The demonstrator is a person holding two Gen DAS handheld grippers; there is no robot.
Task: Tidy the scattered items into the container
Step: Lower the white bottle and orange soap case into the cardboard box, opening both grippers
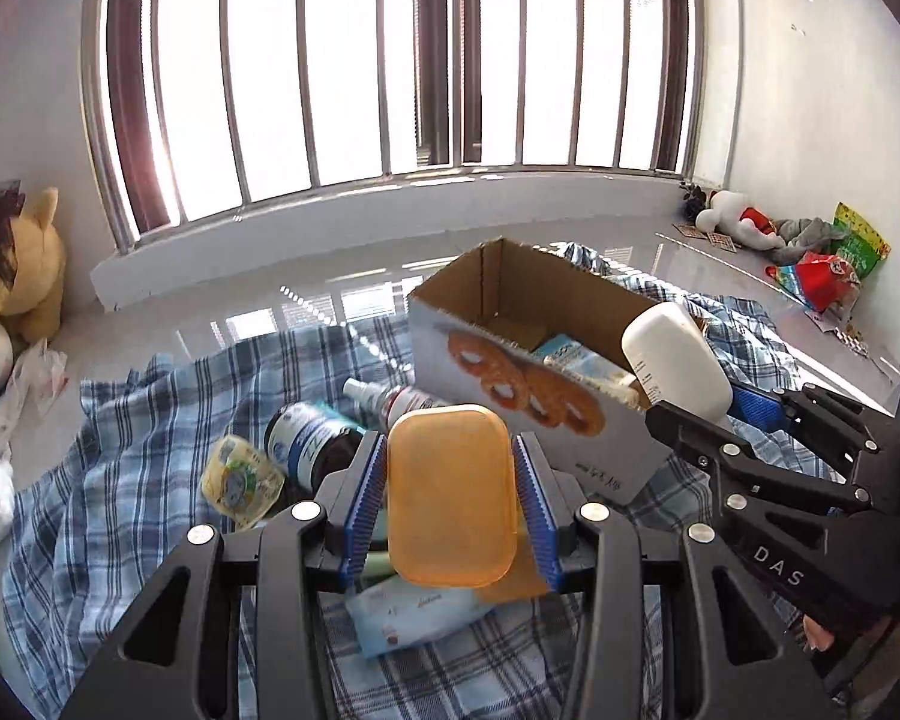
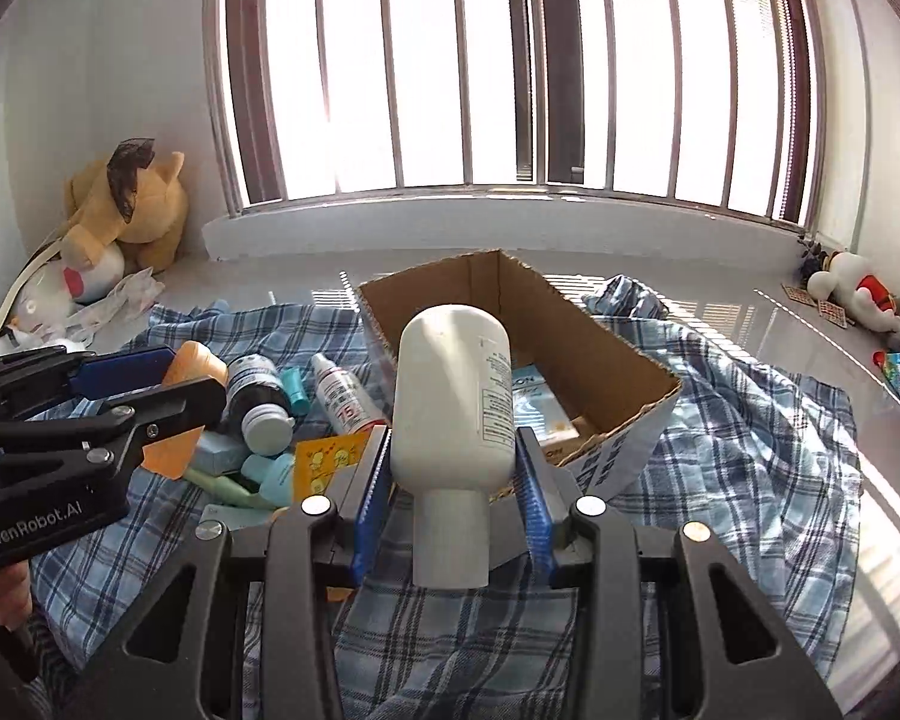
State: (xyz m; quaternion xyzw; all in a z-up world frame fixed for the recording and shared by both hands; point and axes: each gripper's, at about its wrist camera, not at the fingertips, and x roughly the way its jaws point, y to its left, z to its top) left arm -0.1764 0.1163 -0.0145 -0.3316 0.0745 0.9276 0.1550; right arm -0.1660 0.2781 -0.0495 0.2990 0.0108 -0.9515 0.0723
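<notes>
My left gripper (image 1: 452, 489) is shut on an orange plastic box (image 1: 452, 495), held above the checked cloth (image 1: 150, 480). My right gripper (image 2: 453, 480) is shut on a white bottle (image 2: 453, 396), its cap towards the camera. In the left wrist view the white bottle (image 1: 675, 363) hangs over the near right corner of the open cardboard box (image 1: 510, 372). In the right wrist view the cardboard box (image 2: 570, 324) lies just behind the bottle, and the left gripper (image 2: 150, 378) with the orange box (image 2: 195, 363) is at the left. Packets lie inside the box.
On the cloth left of the box lie a dark bottle (image 1: 306, 438), a spray bottle (image 1: 390, 399), a yellow pack (image 1: 240, 480), a wipes packet (image 1: 414, 612) and small tubes (image 2: 270, 474). A plush toy (image 1: 18, 258) sits at the left wall. Toys (image 1: 744, 222) lie at the right.
</notes>
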